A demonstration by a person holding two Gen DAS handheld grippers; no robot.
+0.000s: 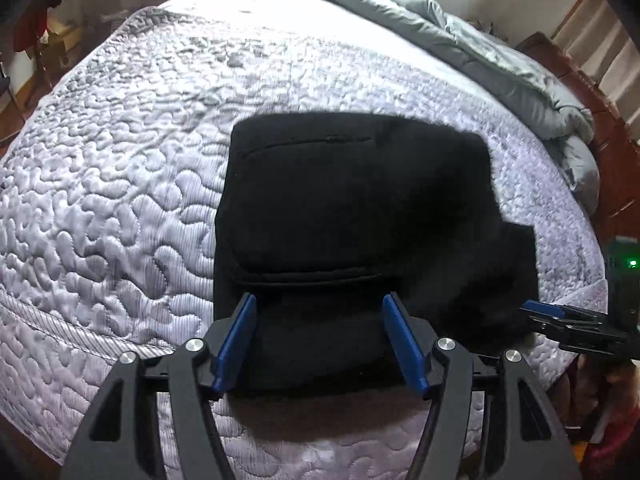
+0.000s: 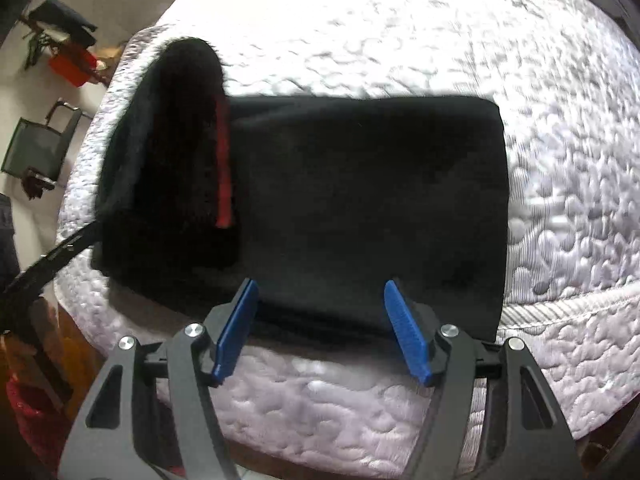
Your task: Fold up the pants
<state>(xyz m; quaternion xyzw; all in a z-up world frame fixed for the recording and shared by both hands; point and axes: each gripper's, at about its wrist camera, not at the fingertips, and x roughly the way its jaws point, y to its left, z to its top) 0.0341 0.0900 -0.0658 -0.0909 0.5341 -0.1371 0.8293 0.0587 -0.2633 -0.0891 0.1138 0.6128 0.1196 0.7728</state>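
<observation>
On quilted bed point(image 1: 120, 200): folded black pants point(image 1: 352, 216); left hand-held gripper point(image 1: 320, 316), right hand-held gripper point(image 2: 320, 300) both spread, empty.

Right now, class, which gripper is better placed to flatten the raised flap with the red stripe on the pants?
Probably the left gripper: it sits beside the flap, while the right gripper hangs open over the flat part of the pants.

The black pants point(image 1: 352, 216) show no readable folds in their dark cloth. The right gripper point(image 1: 560, 320) is cut off at the left wrist view's edge.
</observation>
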